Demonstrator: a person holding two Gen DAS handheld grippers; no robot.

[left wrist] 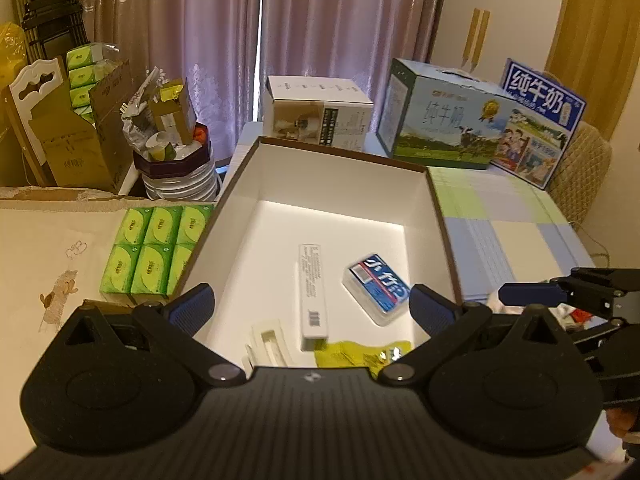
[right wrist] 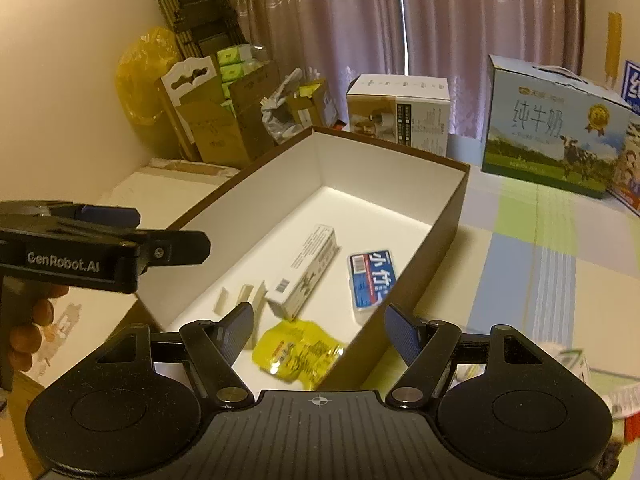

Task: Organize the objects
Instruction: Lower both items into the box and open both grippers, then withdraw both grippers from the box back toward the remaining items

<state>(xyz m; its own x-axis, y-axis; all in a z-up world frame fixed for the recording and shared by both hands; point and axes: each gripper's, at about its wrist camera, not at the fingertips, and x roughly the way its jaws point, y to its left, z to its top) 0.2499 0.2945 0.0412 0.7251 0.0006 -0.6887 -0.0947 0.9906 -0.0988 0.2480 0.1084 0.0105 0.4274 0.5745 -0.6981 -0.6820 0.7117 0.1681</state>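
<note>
Green tissue packs (left wrist: 154, 250) stacked on the desk (left wrist: 520, 240), touching the left wall of the brown box (left wrist: 442, 216). Left tool (left wrist: 311, 308) spread wide, empty, above the box's near end. Inside, on the white floor: white plastic piece (left wrist: 268, 344), perhaps a holder; long white carton (left wrist: 313, 298); yellow foil packet (left wrist: 360, 354); blue-labelled clear case (left wrist: 378, 288). Right tool (right wrist: 320, 334) parted, gripping nothing, straddling the box's right wall. Milk cartons (left wrist: 448, 120) well behind.
</note>
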